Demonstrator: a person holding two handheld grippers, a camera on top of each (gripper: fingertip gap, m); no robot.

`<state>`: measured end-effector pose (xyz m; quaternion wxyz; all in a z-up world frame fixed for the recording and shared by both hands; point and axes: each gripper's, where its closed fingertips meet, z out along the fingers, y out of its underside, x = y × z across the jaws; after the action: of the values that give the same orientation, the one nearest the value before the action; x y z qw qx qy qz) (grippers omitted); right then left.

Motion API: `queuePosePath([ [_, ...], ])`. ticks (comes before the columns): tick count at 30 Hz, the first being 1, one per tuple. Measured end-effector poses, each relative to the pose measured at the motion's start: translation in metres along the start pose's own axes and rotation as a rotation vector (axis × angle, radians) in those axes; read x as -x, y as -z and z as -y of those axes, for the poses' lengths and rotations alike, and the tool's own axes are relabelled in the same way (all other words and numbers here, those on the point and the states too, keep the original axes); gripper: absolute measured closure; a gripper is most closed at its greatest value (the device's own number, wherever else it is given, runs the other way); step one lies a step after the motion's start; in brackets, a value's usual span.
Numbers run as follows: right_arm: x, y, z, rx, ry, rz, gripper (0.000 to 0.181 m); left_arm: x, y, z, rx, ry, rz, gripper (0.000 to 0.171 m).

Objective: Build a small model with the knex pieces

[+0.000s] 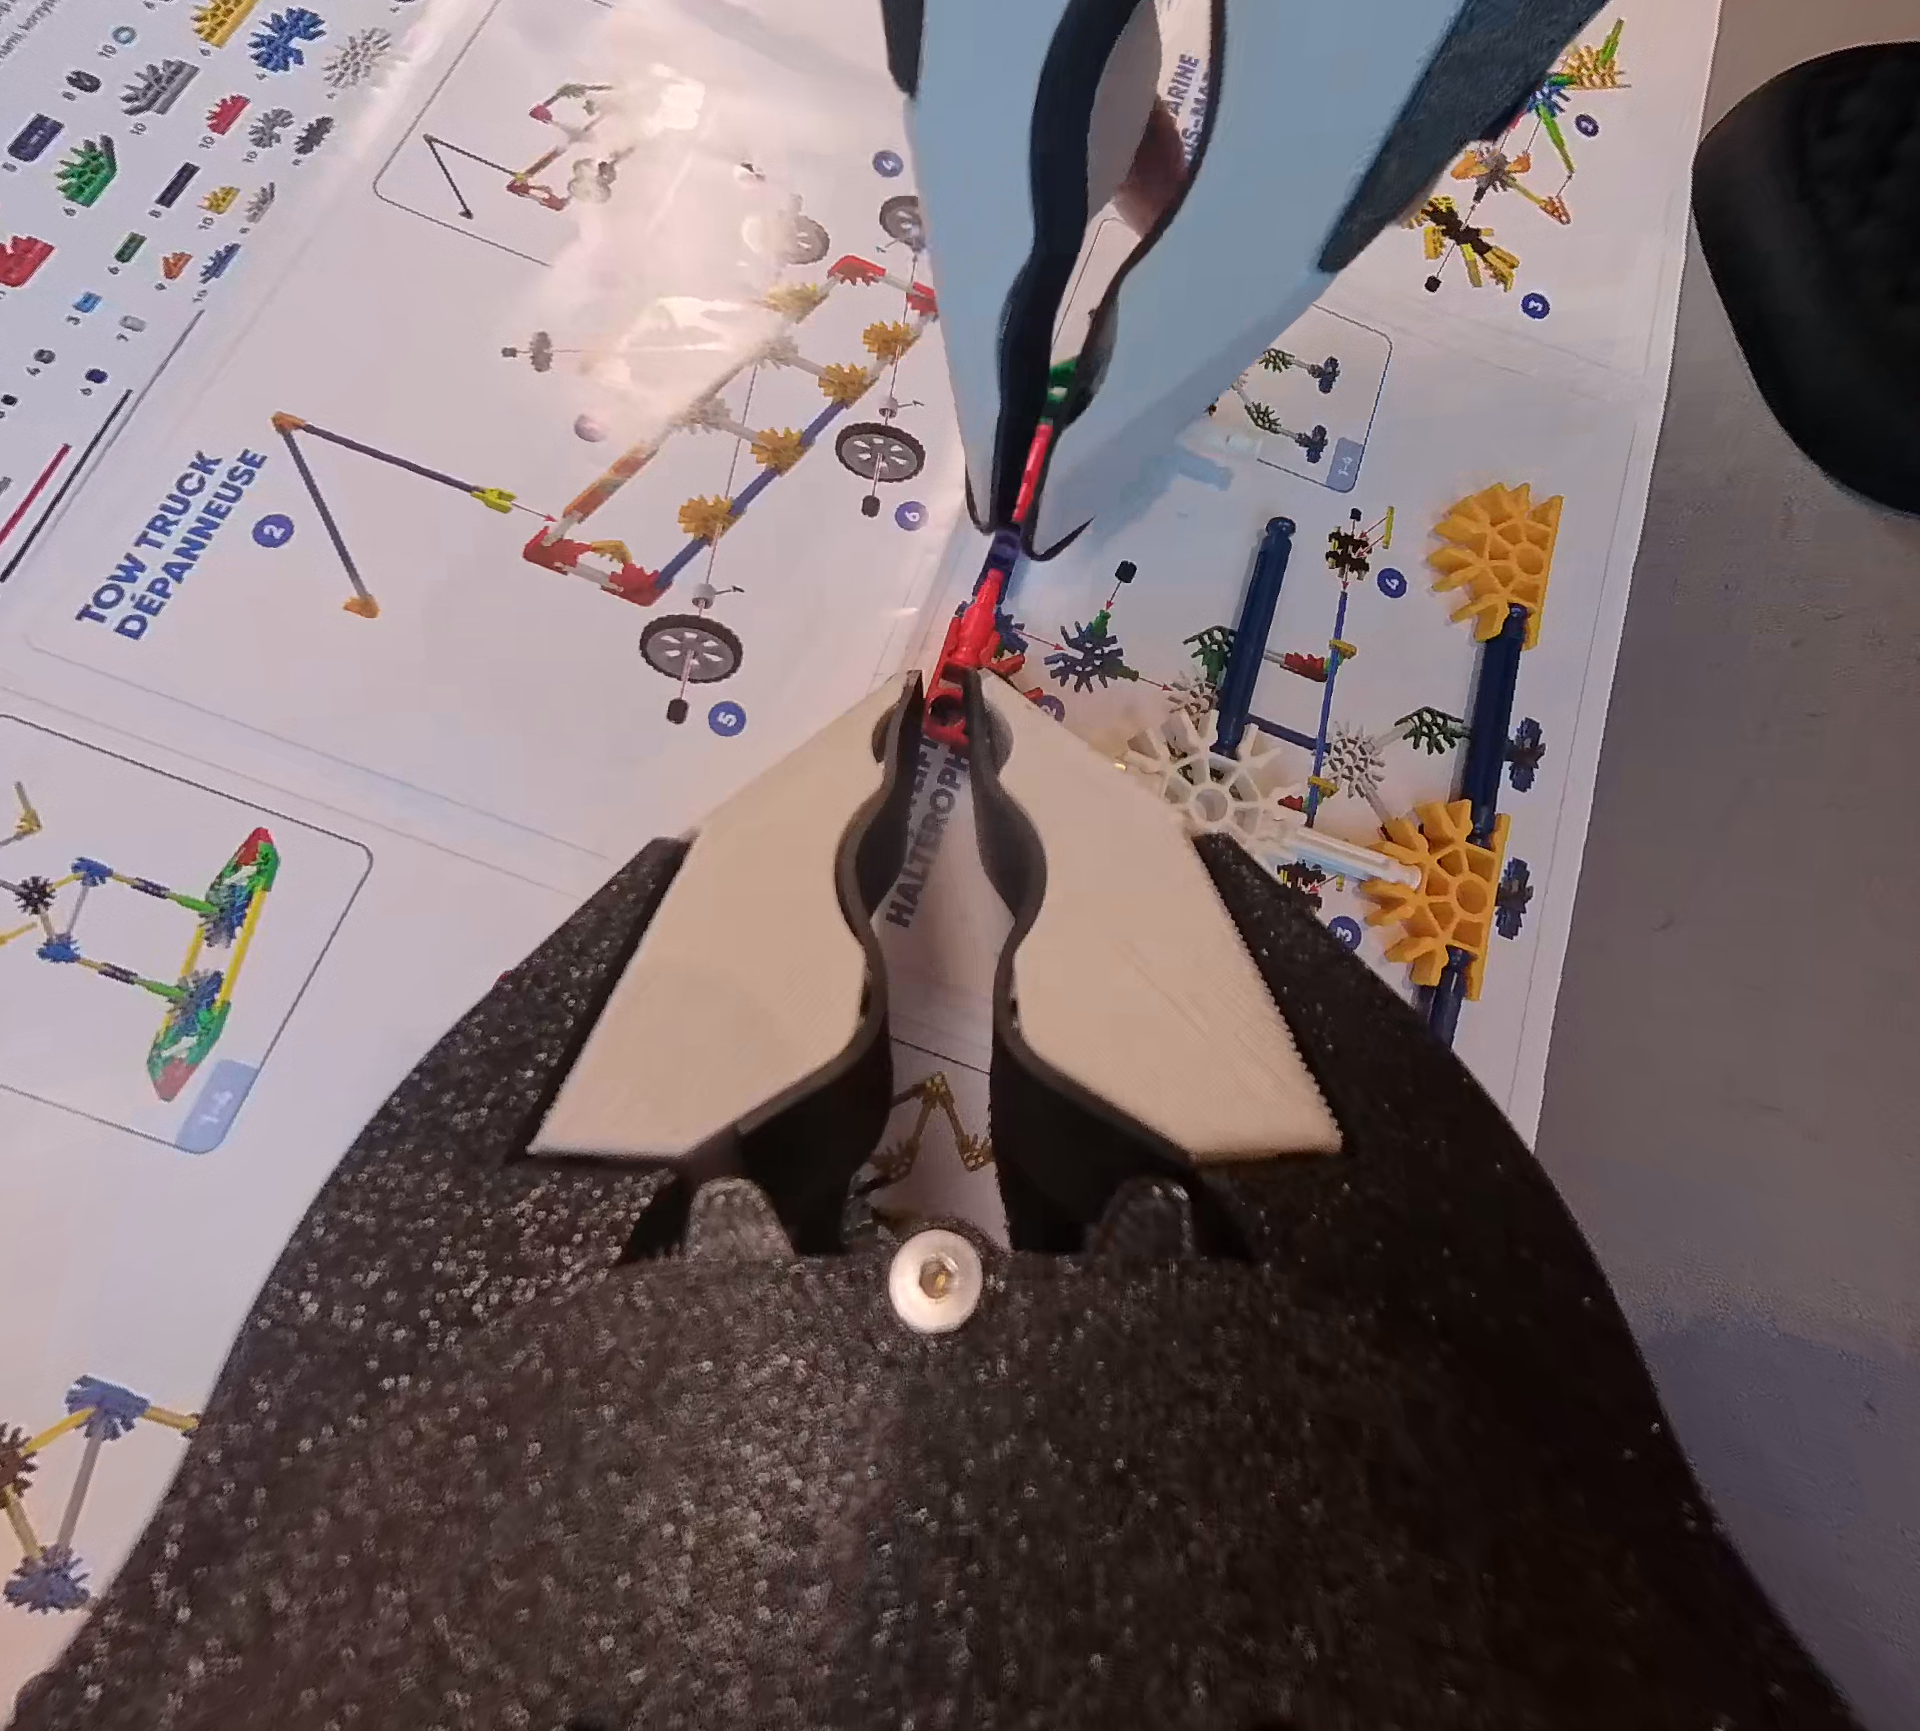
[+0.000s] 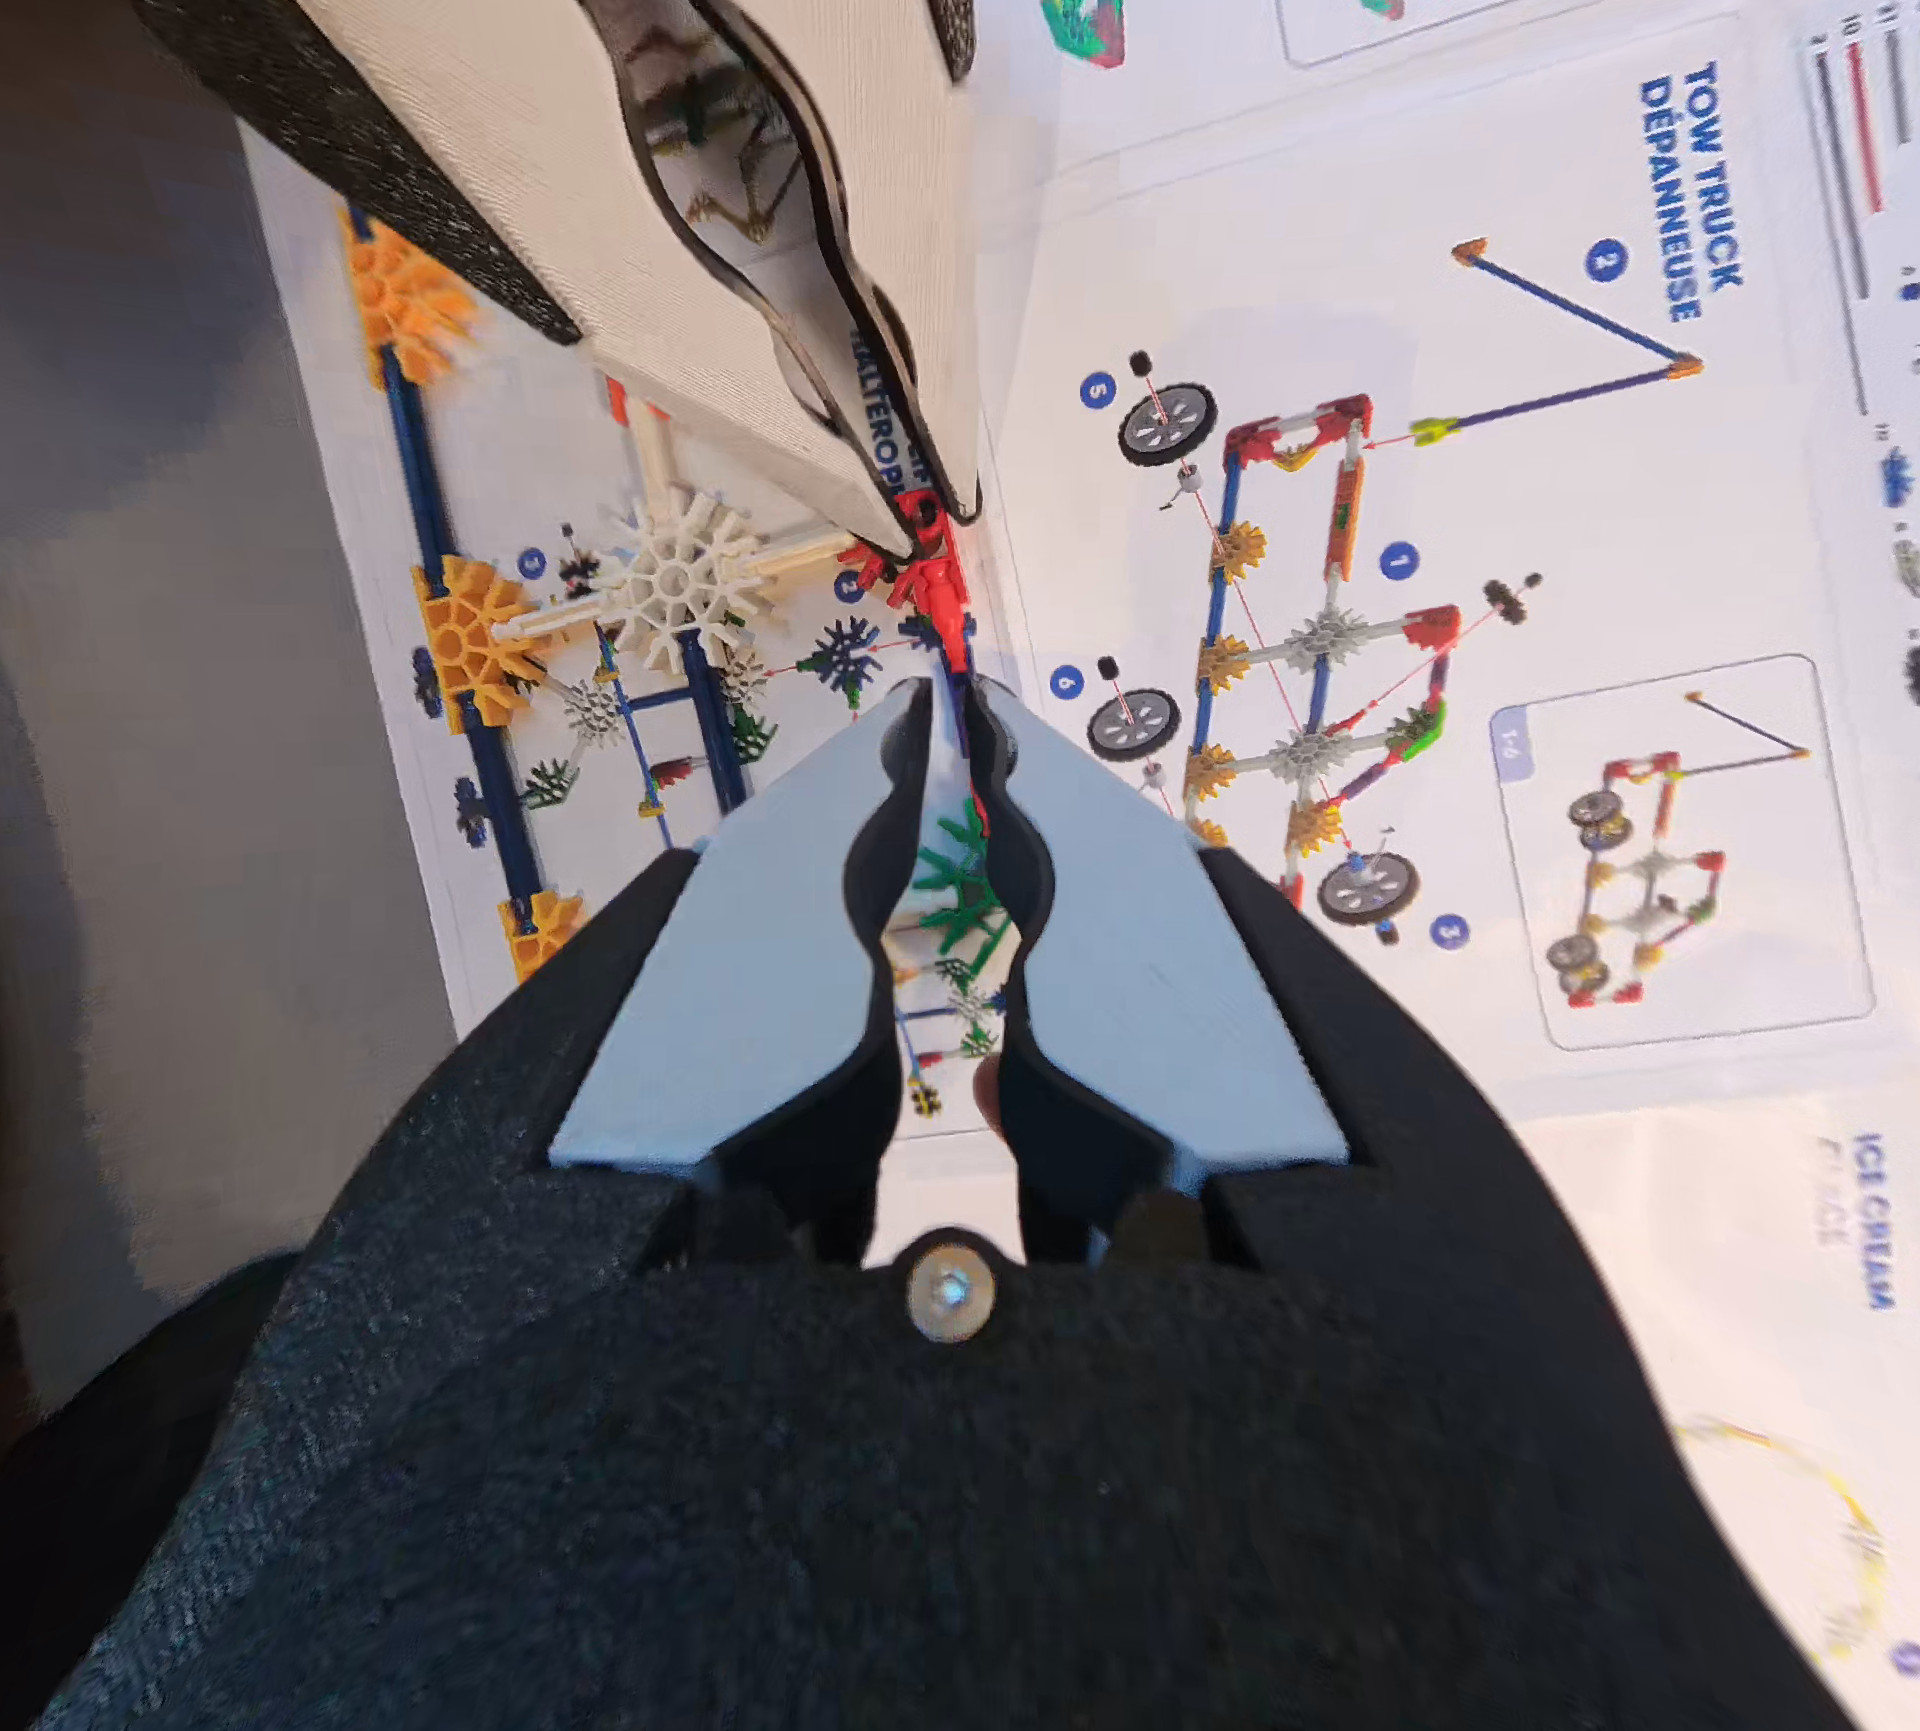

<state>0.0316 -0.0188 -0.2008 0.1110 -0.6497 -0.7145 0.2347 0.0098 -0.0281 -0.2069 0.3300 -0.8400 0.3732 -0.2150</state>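
Note:
My left gripper (image 1: 945, 689), with cream fingers, is shut on a small red connector (image 1: 948, 707) just above the printed instruction sheet (image 1: 416, 538). A short red and blue rod piece (image 1: 987, 606) runs from the connector to my right gripper (image 1: 1013, 533), which has light blue fingers and is shut on its far end. The two grippers meet tip to tip. In the right wrist view, my right gripper (image 2: 951, 694) pinches the thin rod (image 2: 956, 642), and the left gripper (image 2: 925, 538) holds the red connector (image 2: 925, 528). A green piece (image 2: 961, 881) shows between the right fingers.
A partial build lies on the sheet's edge: yellow connectors (image 1: 1496, 559), blue rods (image 1: 1496, 746) and a white snowflake connector (image 1: 1216, 777), which also shows in the right wrist view (image 2: 675, 580). Beyond the sheet are grey table (image 1: 1714, 746) and a dark object (image 1: 1818, 279). My two grippers' fingertips are within a few centimetres of each other.

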Motion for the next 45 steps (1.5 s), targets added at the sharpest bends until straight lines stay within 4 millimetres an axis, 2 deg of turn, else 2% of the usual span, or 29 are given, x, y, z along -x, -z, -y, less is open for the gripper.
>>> queuePosePath([
  [4,-0.001,0.011,0.001,-0.112,0.030,-0.081,0.174,0.000,0.000,0.000,0.001,0.003,-0.005,0.166],
  [9,0.000,-0.001,0.006,-0.112,0.084,-0.121,0.181,0.000,0.000,0.000,0.005,-0.004,-0.004,0.166],
  [13,-0.001,-0.011,0.006,-0.045,0.090,-0.097,0.181,0.000,0.000,0.000,0.003,-0.001,-0.006,0.166],
  [23,0.001,-0.012,0.004,0.117,0.032,-0.002,0.181,0.000,0.000,0.000,0.002,0.011,-0.018,0.166],
  [28,-0.001,-0.011,0.005,-0.010,0.026,-0.048,0.181,0.000,0.000,-0.001,0.001,0.014,-0.018,0.166],
  [30,-0.002,0.002,0.017,-0.182,-0.059,-0.053,0.181,0.000,0.000,-0.001,0.001,0.014,-0.017,0.166],
  [32,-0.009,0.030,0.030,-0.381,-0.144,-0.101,0.176,0.000,0.000,-0.001,0.001,0.017,-0.018,0.166],
  [35,-0.028,0.063,0.023,-0.549,-0.180,-0.271,0.164,0.000,0.000,-0.001,0.004,0.015,-0.016,0.165],
  [37,-0.038,0.078,0.016,-0.652,-0.212,-0.359,0.163,0.001,0.000,-0.001,0.002,0.014,-0.013,0.165],
  [39,-0.047,0.088,0.009,-0.747,-0.254,-0.409,0.163,0.002,0.001,0.000,-0.006,0.011,0.003,0.163],
  [41,-0.054,0.090,0.001,-0.770,-0.282,-0.435,0.162,0.003,0.007,0.006,-0.053,0.003,0.024,0.160],
  [45,-0.064,0.091,-0.011,-0.737,-0.273,-0.514,0.161,0.012,0.034,0.026,-0.219,0.030,0.102,0.154],
])
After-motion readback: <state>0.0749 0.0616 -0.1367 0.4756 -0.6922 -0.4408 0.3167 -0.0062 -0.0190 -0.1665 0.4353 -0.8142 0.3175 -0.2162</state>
